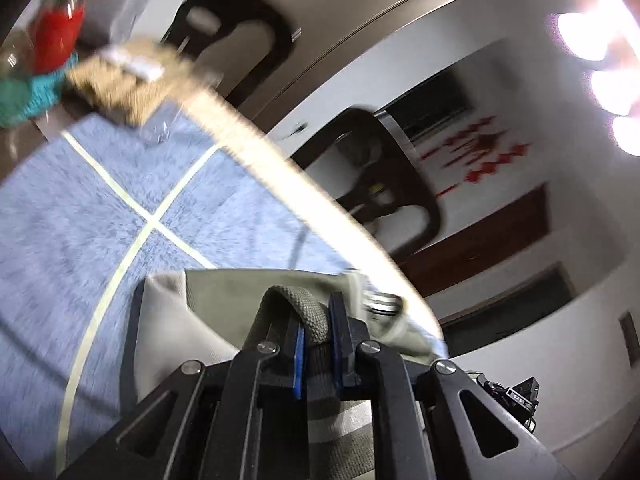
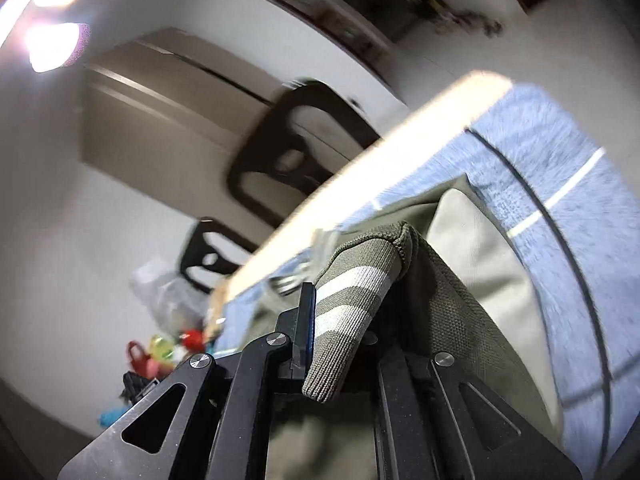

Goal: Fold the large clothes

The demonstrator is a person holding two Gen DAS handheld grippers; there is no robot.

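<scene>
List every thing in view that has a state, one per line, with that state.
left gripper: shut on the olive knit band of the garment.
right gripper: shut on the striped ribbed cuff.
olive garment: bunched, lifted at both gripped ends, rest trailing on the mat.
striped ribbed cuff: folded over, clamped.
blue mat: spread flat on the table.
chair: upright beyond the table edge, blurred.

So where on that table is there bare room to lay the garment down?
The blue cloth around the crossing pale lines lies bare, from the olive garment out to the far corner. That corner is crowded: tan folded fabric, teal cloth, red cup.
</scene>
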